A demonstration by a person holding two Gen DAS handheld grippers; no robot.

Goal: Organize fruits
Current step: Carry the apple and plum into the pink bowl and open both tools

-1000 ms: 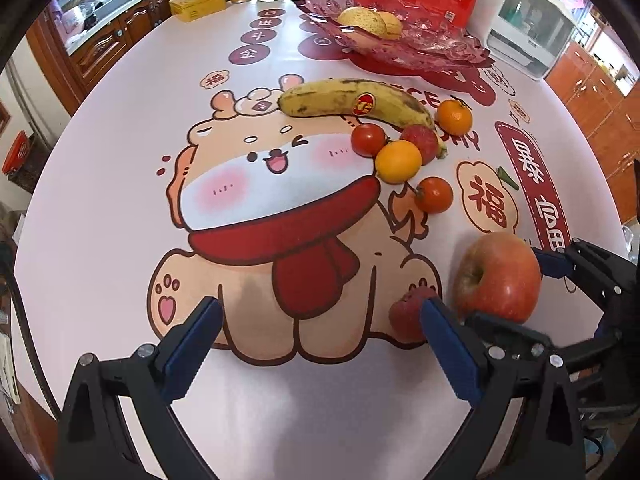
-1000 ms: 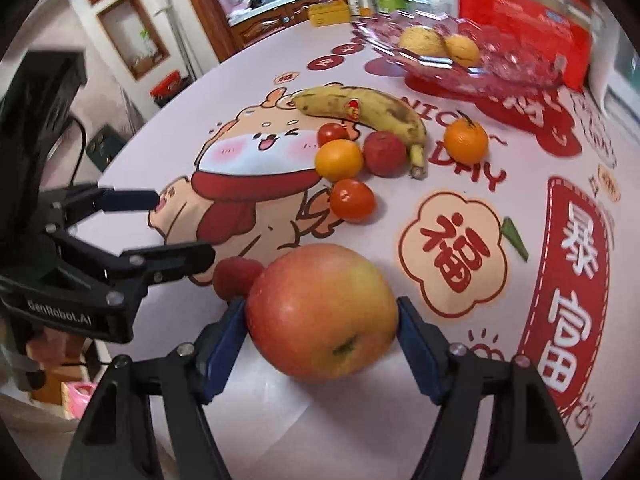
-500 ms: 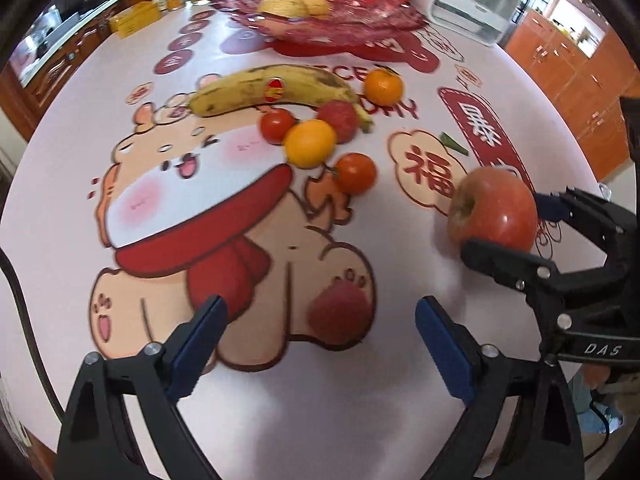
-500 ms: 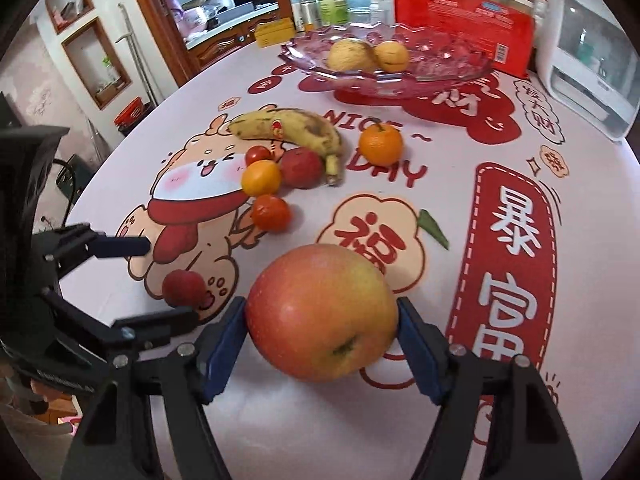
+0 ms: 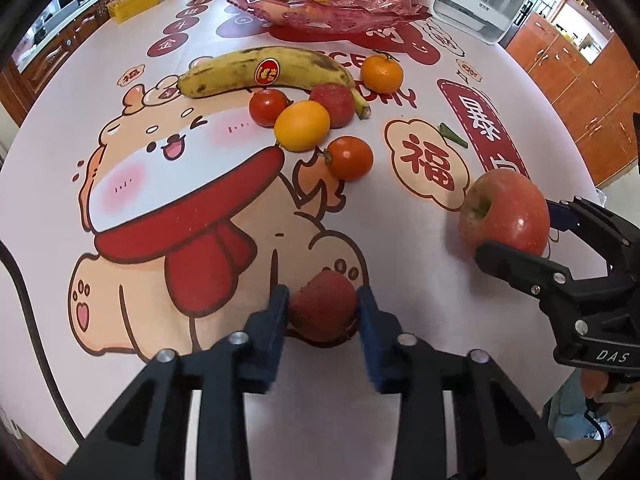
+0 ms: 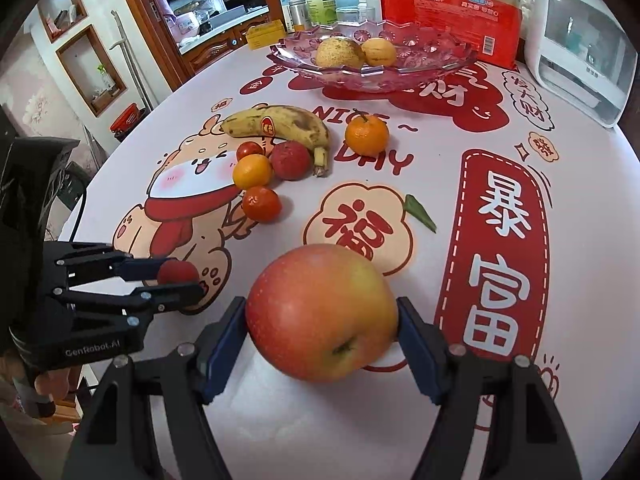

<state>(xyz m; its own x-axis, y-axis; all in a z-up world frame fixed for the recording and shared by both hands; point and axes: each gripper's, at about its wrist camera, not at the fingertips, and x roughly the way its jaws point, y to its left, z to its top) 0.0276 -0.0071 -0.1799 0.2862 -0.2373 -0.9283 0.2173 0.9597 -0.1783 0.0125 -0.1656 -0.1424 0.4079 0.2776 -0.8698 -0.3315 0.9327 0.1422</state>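
now both are loaded: left gripper (image 5: 323, 312) seemingly pinching the lychee (image 5: 323, 306), right gripper (image 6: 322, 326) clamping the apple (image 6: 322, 312); next, the glass bowl (image 6: 440, 68).

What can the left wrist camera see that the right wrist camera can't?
Only the left wrist view shows the orange-brown cabinets at right. Only the right wrist view shows the wall shelves and the bottle behind the bowl. Both show the left gripper closed on the small red fruit, the right gripper holding the apple, the banana and the pink bowl.
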